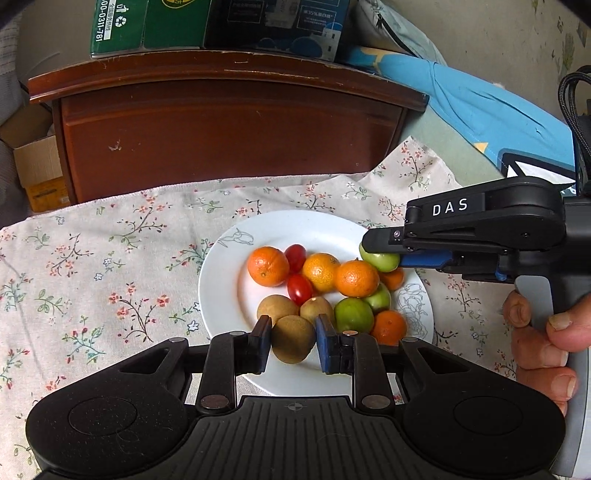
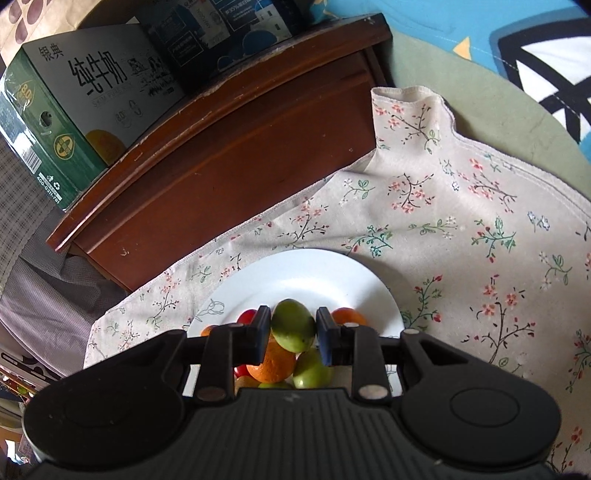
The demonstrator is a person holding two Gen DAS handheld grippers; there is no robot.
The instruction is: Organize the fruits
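Note:
A white plate (image 1: pixel 229 273) on a floral cloth holds several oranges (image 1: pixel 267 266), two cherry tomatoes (image 1: pixel 299 289), brown kiwis (image 1: pixel 277 308) and green fruits (image 1: pixel 353 314). My left gripper (image 1: pixel 293 341) is shut on a brown kiwi (image 1: pixel 293 339) at the plate's near edge. My right gripper (image 2: pixel 293 332) is shut on a green fruit (image 2: pixel 293 325) above the plate (image 2: pixel 295 273); it also shows in the left wrist view (image 1: pixel 380 254), holding that green fruit (image 1: pixel 380 261) over the plate's right side.
A dark wooden cabinet (image 1: pixel 229 133) stands just behind the cloth, with green and dark cartons (image 1: pixel 147 26) on top. A blue cloth (image 1: pixel 480 107) lies at the right. Floral cloth (image 1: pixel 92 266) spreads left of the plate. A cardboard box (image 1: pixel 37 166) sits at far left.

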